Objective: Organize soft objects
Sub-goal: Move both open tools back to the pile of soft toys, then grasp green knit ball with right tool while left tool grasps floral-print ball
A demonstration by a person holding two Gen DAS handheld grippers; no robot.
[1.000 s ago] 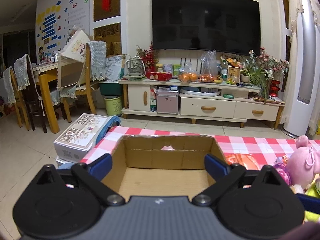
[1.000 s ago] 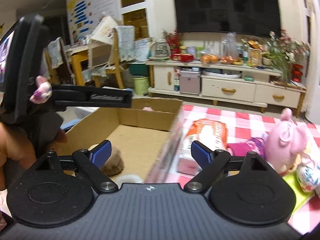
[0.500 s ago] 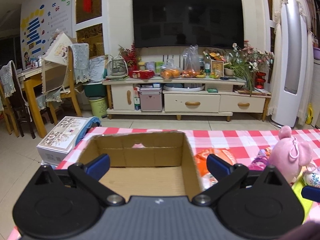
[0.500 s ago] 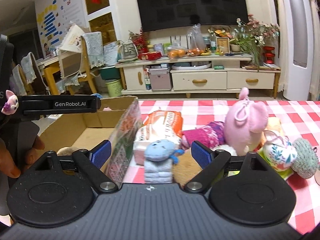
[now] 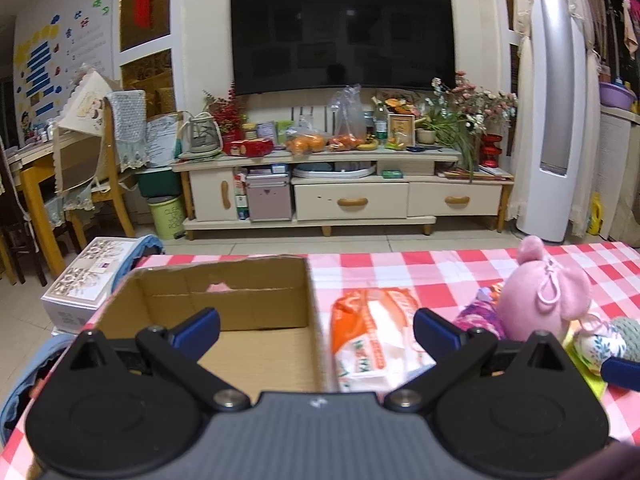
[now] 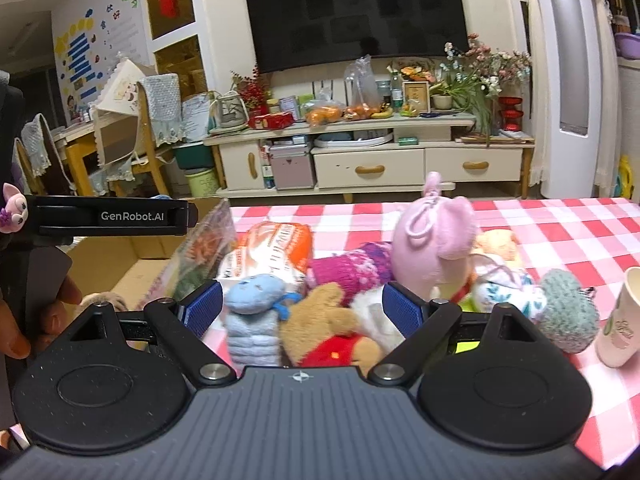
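An open cardboard box (image 5: 224, 300) stands on the checked tablecloth, with a brown plush (image 6: 102, 300) partly visible inside it. My left gripper (image 5: 316, 328) hangs open over the box's right wall, beside an orange-and-white tissue pack (image 5: 372, 336). My right gripper (image 6: 302, 306) is open above a heap of soft toys: a blue-grey sock toy (image 6: 254, 320), a brown bear in a red shirt (image 6: 328, 332), a magenta knit piece (image 6: 352, 268) and a pink plush (image 6: 434, 240). A floral pouch (image 6: 506, 290) and a grey-green knit ball (image 6: 568, 310) lie to the right.
A paper cup (image 6: 620, 320) stands at the right edge of the table. A hand (image 6: 36, 320) holds the left gripper's handle at the left of the right wrist view. Beyond the table are a TV cabinet (image 5: 344, 184), chairs and a white box (image 5: 88, 280) on the floor.
Both grippers have swung to the right: the box slid left in both views and the toy heap came under the right gripper. Both stayed open.
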